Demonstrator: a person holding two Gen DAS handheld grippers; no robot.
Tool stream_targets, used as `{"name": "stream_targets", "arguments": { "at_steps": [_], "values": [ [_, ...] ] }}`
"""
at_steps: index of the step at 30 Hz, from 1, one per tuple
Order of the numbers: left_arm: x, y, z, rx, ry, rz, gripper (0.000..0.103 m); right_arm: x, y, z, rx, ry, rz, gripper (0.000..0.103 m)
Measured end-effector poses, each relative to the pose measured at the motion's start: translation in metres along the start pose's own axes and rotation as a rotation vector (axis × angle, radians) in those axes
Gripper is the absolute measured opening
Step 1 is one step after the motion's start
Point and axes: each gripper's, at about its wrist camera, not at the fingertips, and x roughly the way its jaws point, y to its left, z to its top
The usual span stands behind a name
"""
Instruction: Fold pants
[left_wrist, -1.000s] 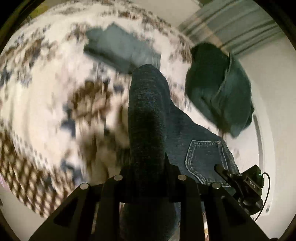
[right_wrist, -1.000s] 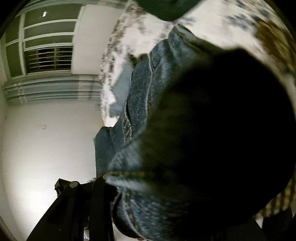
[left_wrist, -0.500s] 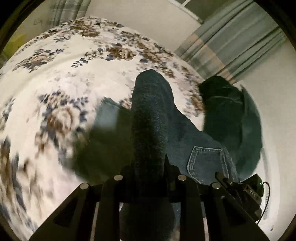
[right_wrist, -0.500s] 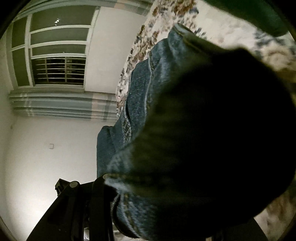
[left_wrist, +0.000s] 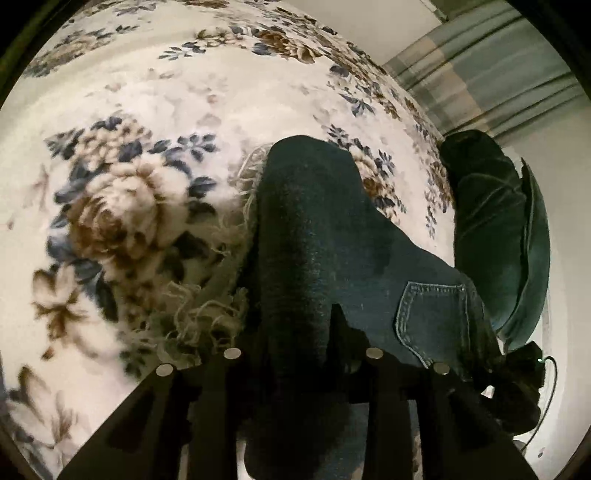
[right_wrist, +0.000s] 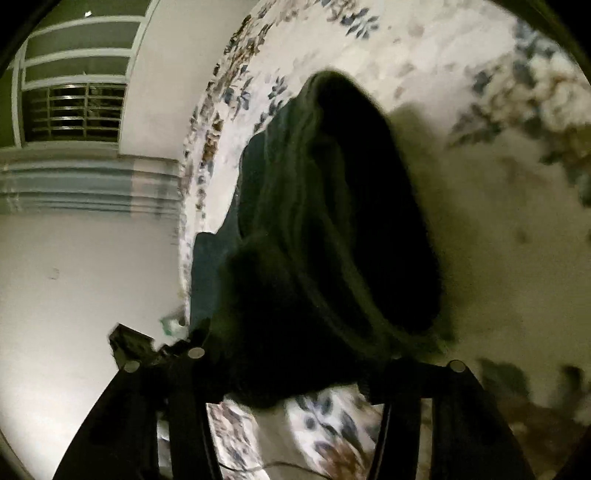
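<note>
A floral bedspread (left_wrist: 155, 122), cream with blue and brown flowers, fills most of both views and lies under everything else. Behind it are a pale wall (right_wrist: 74, 280), a striped curtain (left_wrist: 491, 62) and a barred window (right_wrist: 74, 110).

The jeans (left_wrist: 314, 236), dark blue denim, lie bunched on the bedspread and rise as a thick fold in front of the left camera. A stitched back pocket (left_wrist: 432, 314) faces up on the right, and pale frayed threads (left_wrist: 207, 310) trail from the denim on the left. A second dark green garment (left_wrist: 495, 221) lies crumpled beside the jeans at the bed's edge.

The left gripper (left_wrist: 303, 354) has its fingers pressed onto the denim fold, pinching it. In the right view the jeans (right_wrist: 332, 240) are a dark, blurred heap. The right gripper (right_wrist: 325, 363) has its fingers spread, with the heap between them; whether they touch the cloth cannot be told.
</note>
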Motion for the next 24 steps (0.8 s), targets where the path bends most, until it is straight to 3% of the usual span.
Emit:
{"name": "stream_targets", "arguments": {
  "at_steps": [4,6,7,8,9,10,12,13,17,24],
  "values": [
    [-0.025,-0.019,-0.003,0.047,-0.027,0.147,0.03,-0.05,0.012,-0.014,-0.049,-0.009,-0.155,0.069],
    [-0.039,-0.034,-0.011,0.089,-0.043,0.245,0.03,-0.043,0.064,0.022,-0.114,-0.031,-0.269,0.076],
    [-0.047,-0.042,-0.017,0.113,-0.052,0.279,0.032,-0.043,0.08,0.039,-0.149,-0.041,-0.323,0.086],
    [-0.056,-0.053,-0.024,0.142,-0.06,0.316,0.034,-0.052,0.101,0.036,-0.183,-0.048,-0.372,0.092],
    [-0.065,-0.062,-0.03,0.168,-0.076,0.348,0.044,-0.06,0.118,0.033,-0.232,-0.06,-0.438,0.1],
    [-0.072,-0.07,-0.036,0.189,-0.085,0.37,0.065,-0.061,0.136,0.035,-0.271,-0.074,-0.495,0.101],
    [-0.093,-0.092,-0.051,0.226,-0.11,0.413,0.09,-0.07,0.155,0.036,-0.34,-0.12,-0.585,0.102],
    [-0.1,-0.098,-0.055,0.233,-0.123,0.424,0.092,-0.077,0.169,0.029,-0.382,-0.153,-0.637,0.103],
    [-0.141,-0.135,-0.078,0.266,-0.187,0.476,0.095,-0.116,0.229,0.005,-0.482,-0.249,-0.728,0.103],
    [-0.215,-0.191,-0.121,0.3,-0.287,0.497,0.096,-0.223,0.298,-0.039,-0.578,-0.358,-0.708,0.103]
  ]
}}
